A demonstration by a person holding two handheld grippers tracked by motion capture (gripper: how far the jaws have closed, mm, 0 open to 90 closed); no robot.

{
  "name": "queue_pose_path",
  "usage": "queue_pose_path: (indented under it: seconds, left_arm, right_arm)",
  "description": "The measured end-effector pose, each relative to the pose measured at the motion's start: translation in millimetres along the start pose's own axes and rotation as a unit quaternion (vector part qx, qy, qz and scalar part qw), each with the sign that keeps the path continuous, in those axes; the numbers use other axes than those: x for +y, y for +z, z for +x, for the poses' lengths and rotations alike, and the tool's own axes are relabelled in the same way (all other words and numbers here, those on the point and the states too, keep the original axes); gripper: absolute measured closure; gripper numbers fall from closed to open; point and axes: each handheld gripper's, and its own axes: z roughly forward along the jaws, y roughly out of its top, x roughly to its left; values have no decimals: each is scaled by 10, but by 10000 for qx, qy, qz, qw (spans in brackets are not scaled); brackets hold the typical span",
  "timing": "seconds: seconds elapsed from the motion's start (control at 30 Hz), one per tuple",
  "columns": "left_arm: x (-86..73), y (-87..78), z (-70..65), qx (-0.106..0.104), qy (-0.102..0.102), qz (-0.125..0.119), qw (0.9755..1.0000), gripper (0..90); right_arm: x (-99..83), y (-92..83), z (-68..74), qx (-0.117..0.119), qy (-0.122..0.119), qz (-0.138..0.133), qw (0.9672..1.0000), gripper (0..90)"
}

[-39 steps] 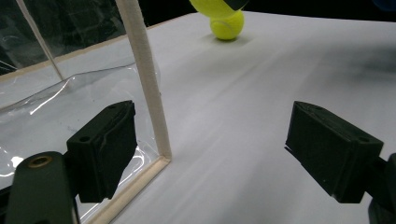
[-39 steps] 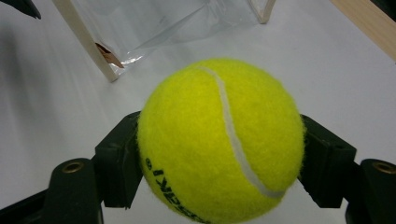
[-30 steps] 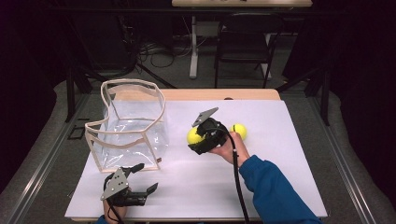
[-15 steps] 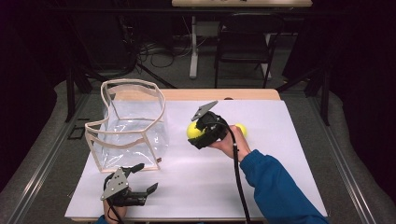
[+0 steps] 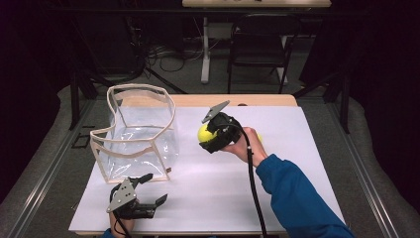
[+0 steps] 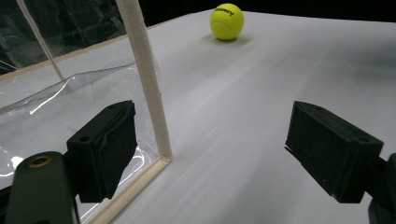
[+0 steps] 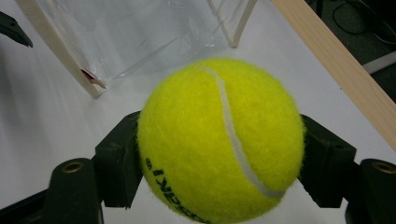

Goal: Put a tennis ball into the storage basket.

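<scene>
Evidently a tennis ball [image 7: 219,140] is clamped between the jaws of the right gripper [image 5: 212,135], lifted off the white table [image 5: 297,163] just beside the clear bag [image 5: 136,131] with its cream-taped edges. A second tennis ball [image 6: 227,21] is seen lying on the table, far from the left gripper [image 5: 153,191], whose jaws are spread wide with nothing between them, one on each side of the bag's near corner edge [image 6: 144,84].

Trouble is judged most likely at the bag's mouth. Its rim [image 5: 143,89] is soft and bowed, so if the held ball is carried in too low, the rim could be pushed aside or folded shut, and the ball could be let go outside. The grip looks to be on the ball's widest part, yet the fuzzy felt could slip if the hand is swung quickly. The loose ball could also be knocked rolling by the sleeve [image 5: 297,198].

Black printed lettering is visible low on the held ball and on the far one, but it cannot be made out.
</scene>
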Motion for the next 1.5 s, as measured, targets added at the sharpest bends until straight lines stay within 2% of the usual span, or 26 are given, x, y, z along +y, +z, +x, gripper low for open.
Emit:
queue_pose_path:
  seconds: [0.63,0.7,1.5]
  left_arm:
    - [-1,4,-3,-14,-2,-1,10000,158]
    - [-1,5,-5,-9,2,-7,10000,158]
    - [0,-3,-4,1,11,-5,10000,158]
  right_arm:
    - [78,-26,-7,-40,-60,22,10000,261]
    - [181,-53,-20,-55,-93,-41,9999,261]
    - [441,-111,-29,-112,-173,-208,9996,261]
